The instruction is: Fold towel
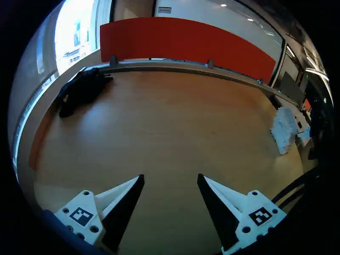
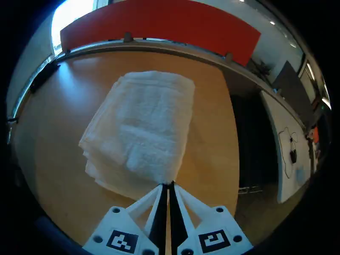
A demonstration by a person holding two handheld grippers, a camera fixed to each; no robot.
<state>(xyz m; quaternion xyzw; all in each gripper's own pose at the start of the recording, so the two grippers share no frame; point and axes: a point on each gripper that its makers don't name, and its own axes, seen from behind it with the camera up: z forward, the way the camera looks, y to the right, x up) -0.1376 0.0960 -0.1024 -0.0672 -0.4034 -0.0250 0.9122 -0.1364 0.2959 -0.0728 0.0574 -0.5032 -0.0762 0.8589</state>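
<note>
White towel (image 2: 140,127) x1, wood desk (image 2: 59,110) x1

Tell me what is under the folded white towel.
The white towel lies on the wooden table, and bare wood shows around it. Its stacked folded layers show along the near left edge. Whatever is directly beneath the towel is covered and cannot be seen.

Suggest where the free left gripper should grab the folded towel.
Grip the towel at its layered corner, on the left in the right gripper view, coming low from that side. The stacked edges show there, so open jaws can likely straddle all layers. The right gripper sits closed at the near corner; the left gripper is open.
</note>
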